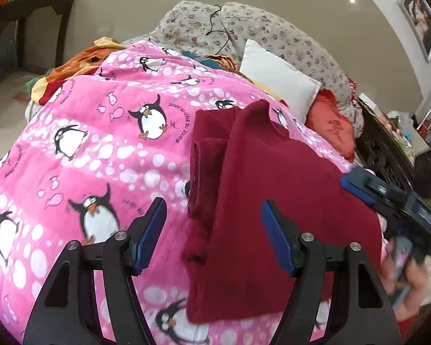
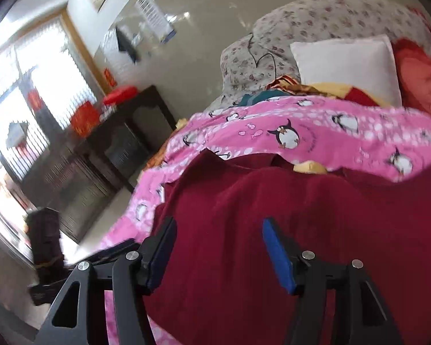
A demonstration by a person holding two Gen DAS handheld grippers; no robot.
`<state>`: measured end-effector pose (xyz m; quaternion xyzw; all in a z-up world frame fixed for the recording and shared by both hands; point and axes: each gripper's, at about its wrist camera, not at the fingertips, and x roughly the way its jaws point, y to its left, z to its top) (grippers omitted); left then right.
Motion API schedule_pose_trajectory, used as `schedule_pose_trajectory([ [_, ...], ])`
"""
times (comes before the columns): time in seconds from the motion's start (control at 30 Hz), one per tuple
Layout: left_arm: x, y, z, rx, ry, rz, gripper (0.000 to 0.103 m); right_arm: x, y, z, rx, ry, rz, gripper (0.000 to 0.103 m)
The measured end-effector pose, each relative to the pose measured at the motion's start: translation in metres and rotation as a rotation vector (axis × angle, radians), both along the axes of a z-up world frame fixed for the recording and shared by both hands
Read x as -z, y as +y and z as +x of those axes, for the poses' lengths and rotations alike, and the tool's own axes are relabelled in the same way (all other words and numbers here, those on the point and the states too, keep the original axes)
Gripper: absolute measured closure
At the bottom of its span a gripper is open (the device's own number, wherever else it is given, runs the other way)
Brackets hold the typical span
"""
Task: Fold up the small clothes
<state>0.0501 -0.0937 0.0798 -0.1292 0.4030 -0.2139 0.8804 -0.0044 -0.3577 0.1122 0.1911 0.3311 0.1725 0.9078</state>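
Maroon sweater (image 1: 287, 189) lies on the pink blanket (image 1: 80, 149), left sleeve already folded in. Left gripper (image 1: 214, 218) hangs above it, jaws apart, empty; right gripper (image 2: 218, 238) likewise spread over the cloth. Best bet, I'd say: pinch hem corners evenly, lift low, fold toward the collar. Long axis runs hem near, neckline pointing away at the pillows (image 1: 278, 77).
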Motion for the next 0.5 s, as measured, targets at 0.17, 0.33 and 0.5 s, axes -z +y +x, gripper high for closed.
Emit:
schedule_pose_trajectory([
  [0.17, 0.009, -0.019, 0.014, -0.020, -0.004, 0.051, 0.034, 0.001, -0.009, -0.003, 0.007, -0.016, 0.062, 0.042],
  [0.33, 0.023, -0.033, 0.026, -0.009, 0.035, 0.056, 0.035, 0.005, -0.014, 0.001, 0.001, -0.005, 0.123, 0.041],
  [0.5, 0.035, -0.033, 0.032, -0.007, 0.052, 0.027, 0.026, 0.011, -0.007, 0.009, -0.022, 0.014, 0.117, 0.041],
])
